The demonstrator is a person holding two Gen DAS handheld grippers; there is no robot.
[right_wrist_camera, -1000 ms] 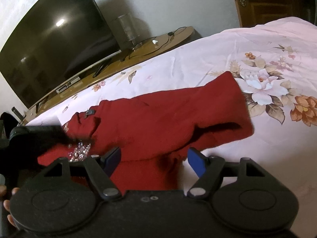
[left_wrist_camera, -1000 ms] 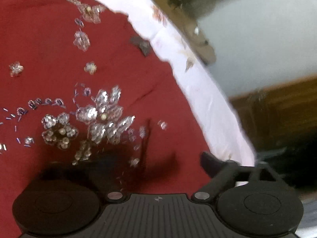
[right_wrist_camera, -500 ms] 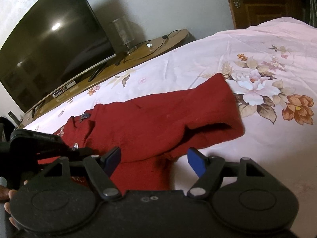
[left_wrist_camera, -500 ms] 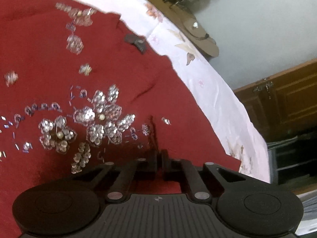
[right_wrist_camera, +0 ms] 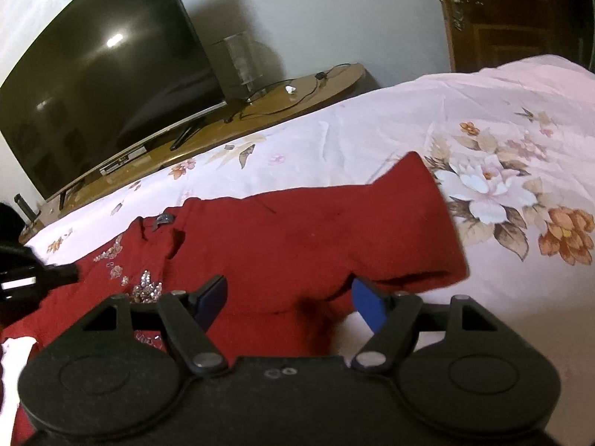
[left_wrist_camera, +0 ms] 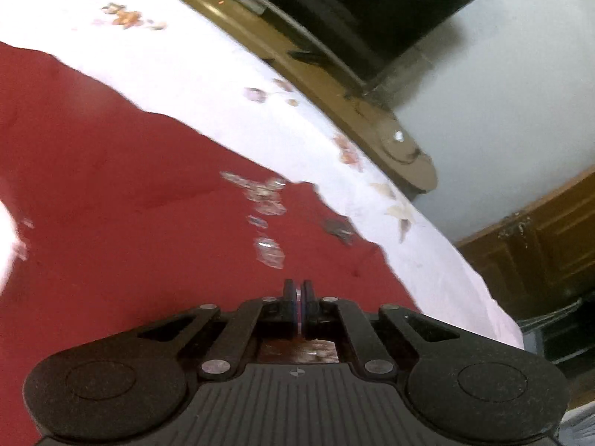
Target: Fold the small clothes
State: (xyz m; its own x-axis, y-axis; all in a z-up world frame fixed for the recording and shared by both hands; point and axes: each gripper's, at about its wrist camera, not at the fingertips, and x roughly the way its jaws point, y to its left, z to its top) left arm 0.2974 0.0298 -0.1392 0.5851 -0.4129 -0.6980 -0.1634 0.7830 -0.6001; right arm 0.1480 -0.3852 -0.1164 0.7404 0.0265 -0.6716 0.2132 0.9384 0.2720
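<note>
A small red garment (right_wrist_camera: 305, 238) with silver sequin flowers (left_wrist_camera: 266, 249) lies on the floral bedsheet (right_wrist_camera: 465, 119). It also fills the left wrist view (left_wrist_camera: 111, 193). One sleeve (right_wrist_camera: 401, 215) lies folded across the body. My left gripper (left_wrist_camera: 298, 290) is shut, its jaws pressed together just above the red cloth; whether cloth is pinched between them I cannot tell. It shows as a dark shape at the left edge of the right wrist view (right_wrist_camera: 37, 275). My right gripper (right_wrist_camera: 290, 293) is open and empty, hovering over the garment's lower middle.
A large dark TV (right_wrist_camera: 100, 85) stands on a low wooden console (right_wrist_camera: 282, 100) beyond the bed, with cables and a glass cylinder (right_wrist_camera: 238, 59) on it. A brown wooden door (right_wrist_camera: 513, 11) is at the right. The bed's far edge (left_wrist_camera: 427, 230) runs close behind the garment.
My left gripper has closed from open to shut and has swung its view up toward the garment's collar and the console. My right gripper stayed open and drifted slightly closer to the garment.
</note>
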